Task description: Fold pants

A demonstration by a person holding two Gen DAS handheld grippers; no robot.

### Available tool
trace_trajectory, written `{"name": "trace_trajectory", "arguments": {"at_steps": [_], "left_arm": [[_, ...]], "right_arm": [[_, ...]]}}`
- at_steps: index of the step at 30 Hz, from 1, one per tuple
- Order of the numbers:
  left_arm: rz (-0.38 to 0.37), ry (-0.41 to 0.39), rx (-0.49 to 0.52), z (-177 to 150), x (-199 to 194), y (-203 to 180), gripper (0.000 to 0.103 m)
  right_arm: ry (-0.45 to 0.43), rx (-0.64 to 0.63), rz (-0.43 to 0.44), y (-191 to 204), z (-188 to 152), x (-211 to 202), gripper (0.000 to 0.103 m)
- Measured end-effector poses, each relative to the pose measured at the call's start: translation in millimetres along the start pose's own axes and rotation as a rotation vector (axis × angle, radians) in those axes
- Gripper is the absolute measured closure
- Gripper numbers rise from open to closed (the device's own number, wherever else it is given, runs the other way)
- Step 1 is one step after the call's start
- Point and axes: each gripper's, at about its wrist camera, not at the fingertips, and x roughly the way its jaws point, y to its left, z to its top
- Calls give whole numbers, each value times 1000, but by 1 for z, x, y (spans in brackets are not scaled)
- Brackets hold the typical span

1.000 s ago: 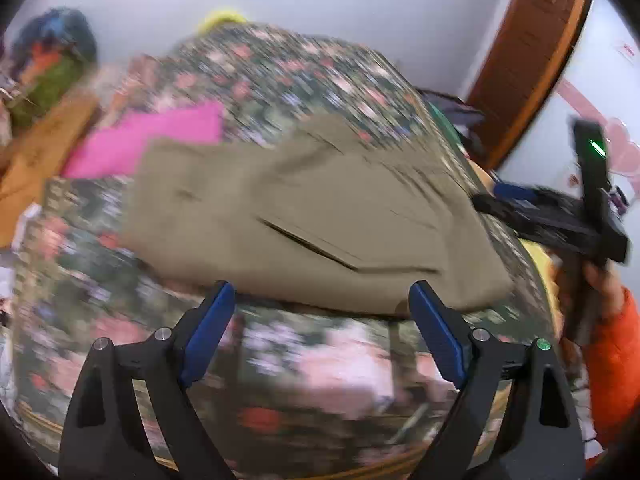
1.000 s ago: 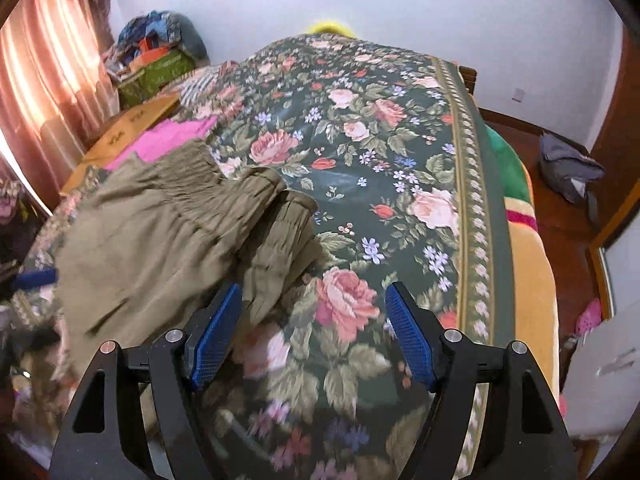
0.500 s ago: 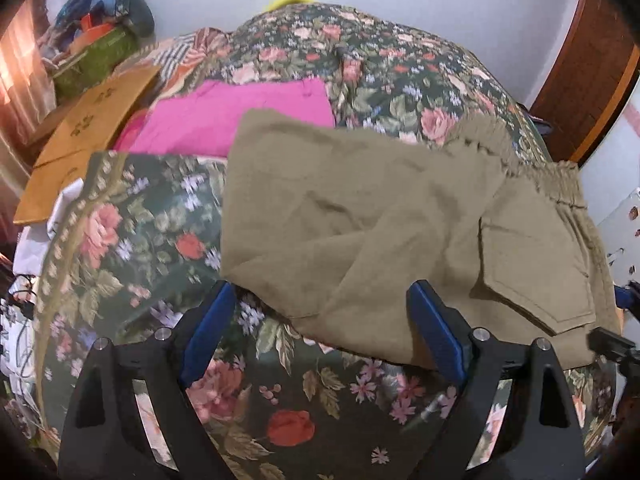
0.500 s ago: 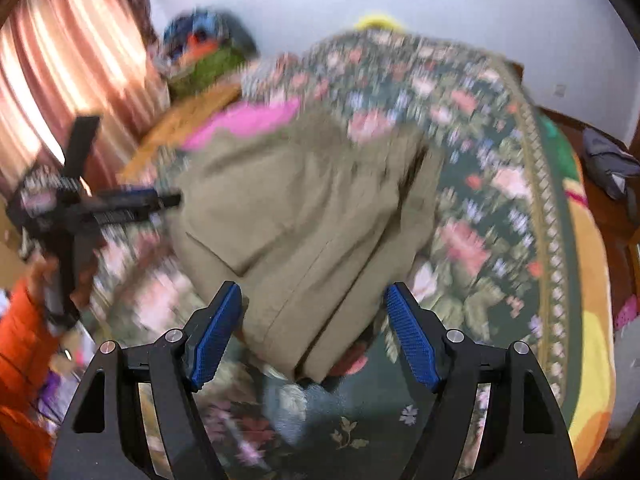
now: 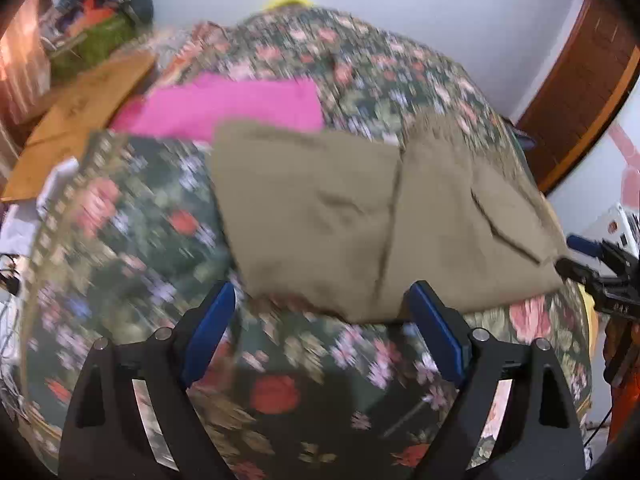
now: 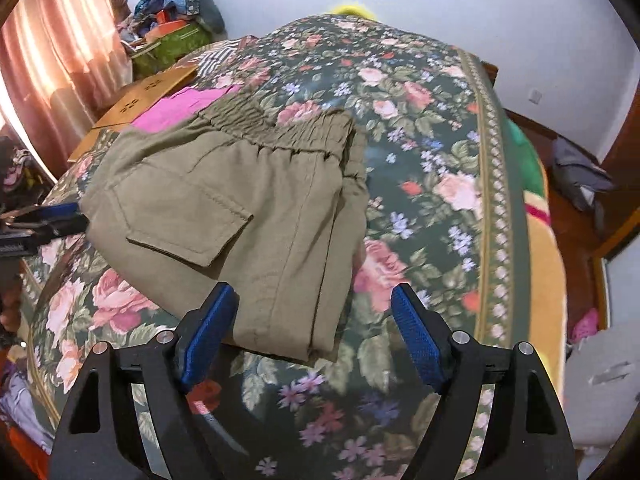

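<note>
Pants [image 6: 240, 216], olive, lie folded into a thick bundle on the floral bedspread [image 6: 440, 184], near its front edge within reach of both tools: left tool [image 5: 320, 336] wide open and empty, right tool [image 6: 312, 332] opening, clear of the bundle's near corner.

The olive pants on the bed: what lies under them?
Under the olive pants lies the floral bedspread. Their far edge covers part of a pink cloth. Whether anything else is beneath them cannot be seen.

Pants [image 6: 240, 208] lie folded on the bed [image 6: 440, 160], near its front edge. A cloth [image 6: 180, 106] sits behind them, toward the bed's left edge.
</note>
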Motion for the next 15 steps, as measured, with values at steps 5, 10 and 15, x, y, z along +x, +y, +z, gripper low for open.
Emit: {"name": "trace_trajectory", "arguments": {"at_steps": [5,10,15], "left_arm": [[77,-65,1,40,1,19,13],[128,-25,31,71,45,26,13],[144,30,40,77,83,26,13]], "right_arm": [[-56,12,6,-6,14,-16,24],[-125,22,7,-8,41,-13,24],[-80,2,-2,-11,59,23,24]]}}
